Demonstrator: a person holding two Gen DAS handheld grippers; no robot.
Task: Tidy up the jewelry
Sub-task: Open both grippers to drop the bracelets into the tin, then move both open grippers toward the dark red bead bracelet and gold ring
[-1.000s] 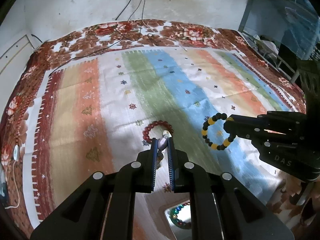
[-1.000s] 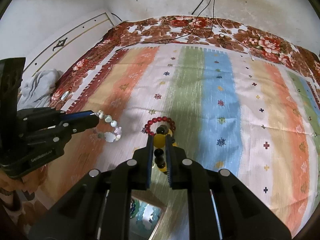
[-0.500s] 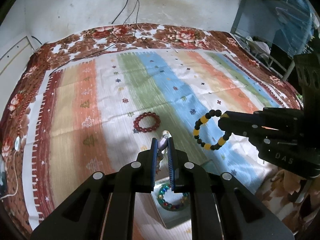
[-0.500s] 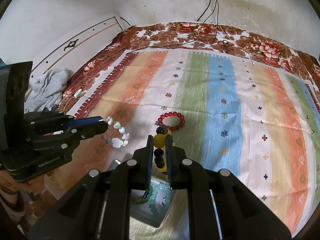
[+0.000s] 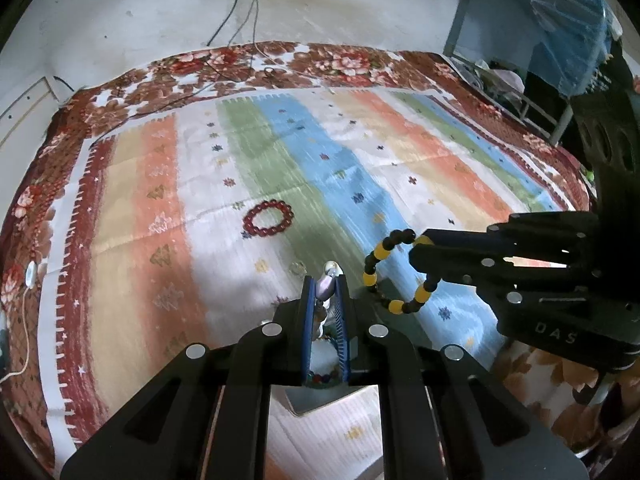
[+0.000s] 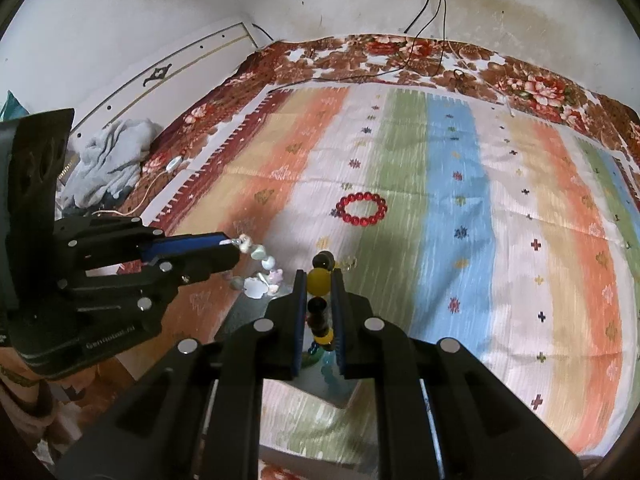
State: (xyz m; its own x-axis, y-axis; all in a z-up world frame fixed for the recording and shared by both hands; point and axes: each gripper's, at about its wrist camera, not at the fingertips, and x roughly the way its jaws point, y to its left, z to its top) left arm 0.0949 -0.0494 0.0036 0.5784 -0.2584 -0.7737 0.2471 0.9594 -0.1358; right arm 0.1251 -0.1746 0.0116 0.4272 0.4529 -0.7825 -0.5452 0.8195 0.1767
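My left gripper (image 5: 326, 280) is shut on a pale bracelet of white and pastel beads (image 6: 258, 276), which dangles from its tips in the right wrist view. My right gripper (image 6: 319, 276) is shut on a black-and-yellow bead bracelet (image 5: 394, 276) that hangs as a loop in the left wrist view. A red bead bracelet (image 5: 268, 218) (image 6: 362, 210) lies flat on the striped cloth, farther out than both grippers. Below the fingers sits a small open box (image 5: 320, 394) (image 6: 326, 376) with coloured beads inside, mostly hidden by the jaws.
A striped cloth (image 5: 360, 152) covers a floral bedspread (image 6: 400, 52). Cables (image 5: 240, 8) run down the back wall onto the bed. A grey bundle of fabric (image 6: 108, 160) lies at the left edge, and a blue frame (image 5: 540, 40) stands at the right.
Both grippers drew back toward the near edge with their bracelets held. The red bracelet now sits farther away, and the small box has come under the fingers.
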